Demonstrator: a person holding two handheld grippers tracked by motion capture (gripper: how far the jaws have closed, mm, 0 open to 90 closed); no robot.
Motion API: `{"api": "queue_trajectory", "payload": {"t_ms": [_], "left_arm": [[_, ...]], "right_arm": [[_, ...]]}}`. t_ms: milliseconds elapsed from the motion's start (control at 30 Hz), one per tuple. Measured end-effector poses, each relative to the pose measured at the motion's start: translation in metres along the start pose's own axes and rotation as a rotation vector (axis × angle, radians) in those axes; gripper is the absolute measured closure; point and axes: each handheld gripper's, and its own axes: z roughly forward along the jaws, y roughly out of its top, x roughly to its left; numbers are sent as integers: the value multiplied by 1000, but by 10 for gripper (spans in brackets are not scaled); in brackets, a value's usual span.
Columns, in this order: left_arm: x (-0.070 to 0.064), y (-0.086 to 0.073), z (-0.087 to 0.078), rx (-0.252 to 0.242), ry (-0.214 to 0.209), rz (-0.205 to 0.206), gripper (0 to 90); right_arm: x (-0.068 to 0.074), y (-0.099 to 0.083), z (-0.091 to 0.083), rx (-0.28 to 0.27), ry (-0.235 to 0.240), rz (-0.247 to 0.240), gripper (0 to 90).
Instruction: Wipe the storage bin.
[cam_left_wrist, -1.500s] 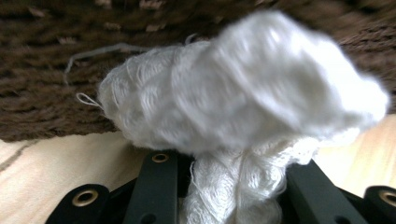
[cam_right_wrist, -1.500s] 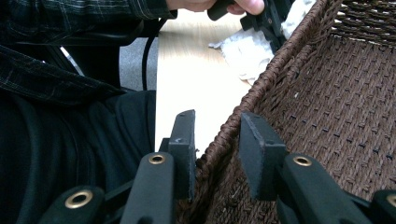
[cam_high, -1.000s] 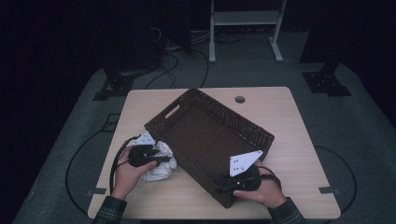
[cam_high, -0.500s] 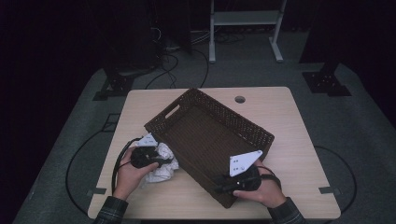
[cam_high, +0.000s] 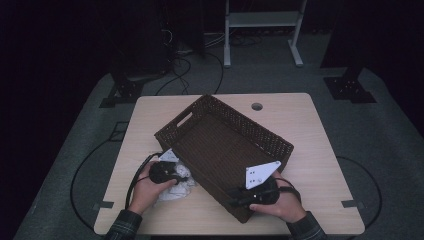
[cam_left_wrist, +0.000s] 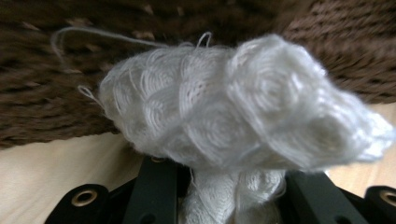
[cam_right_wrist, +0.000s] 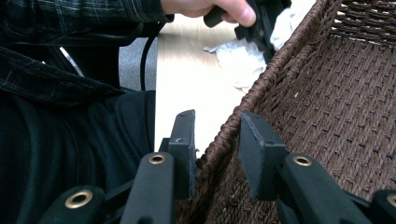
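Two grippers: cloth (cam_left_wrist: 243, 107), basket (cam_high: 235, 145).

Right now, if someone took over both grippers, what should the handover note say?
Left gripper: shut on the white cloth, held just off the table against the outside of the brown wicker basket.
Right gripper: jaws astride the basket's near rim, one inside, one outside, a small gap visible, steadying it.
Done: cloth picked up, basket steadied.
Left: probably lift the cloth over the wall and release it inside the basket.
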Motion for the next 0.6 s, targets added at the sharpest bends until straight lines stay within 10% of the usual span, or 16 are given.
{"api": "queue_trajectory", "payload": {"t_ms": [600], "left_arm": [[-16,10,-37,-136,2,36,693]], "right_arm": [[0,0,0,-2,-7,1,664]]}}
